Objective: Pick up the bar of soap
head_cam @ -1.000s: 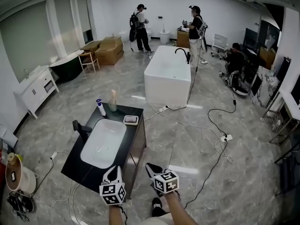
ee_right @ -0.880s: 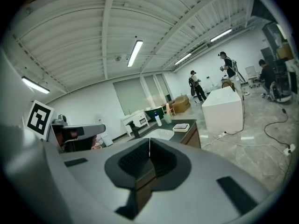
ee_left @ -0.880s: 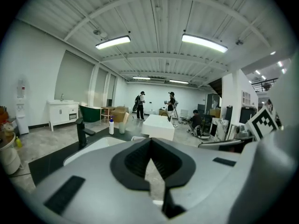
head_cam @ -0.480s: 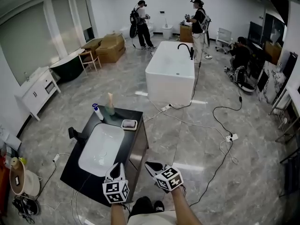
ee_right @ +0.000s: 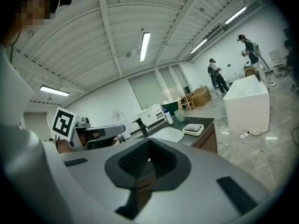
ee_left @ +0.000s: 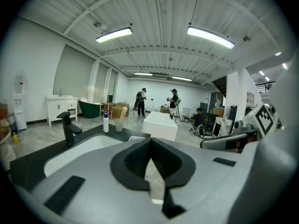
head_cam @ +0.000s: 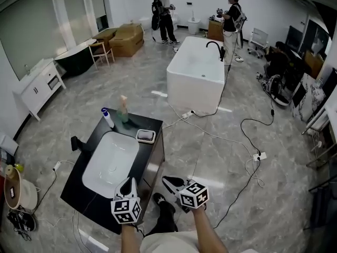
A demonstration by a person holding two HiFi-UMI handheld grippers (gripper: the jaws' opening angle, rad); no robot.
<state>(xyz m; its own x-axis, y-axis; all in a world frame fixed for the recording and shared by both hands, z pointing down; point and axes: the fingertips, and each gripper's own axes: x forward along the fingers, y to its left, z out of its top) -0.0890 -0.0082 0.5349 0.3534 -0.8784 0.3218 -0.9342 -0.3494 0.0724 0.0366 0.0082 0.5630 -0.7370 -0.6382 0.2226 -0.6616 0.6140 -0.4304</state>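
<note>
Since a second ago the person has stepped closer to the surface [head_cam: 143, 159]. The left gripper [head_cam: 127, 183] now hangs at its near edge, and the right gripper [head_cam: 168, 181] is beside it. Both jaws are closed and empty. The soap bar [head_cam: 146, 135] lies in its dish [head_cam: 146, 140], well ahead of both jaws; the reach has not begun. Count: one soap bar, one dish, one basin [head_cam: 109, 158], one faucet [head_cam: 78, 143], one bottle [head_cam: 107, 118].

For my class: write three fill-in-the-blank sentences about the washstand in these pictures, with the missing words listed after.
The bar of soap lies in a white ___ on the black counter.
The spray bottle has a ___ cap.
The basin sunk into the counter is ___.
Missing words: dish; blue; white.
</note>
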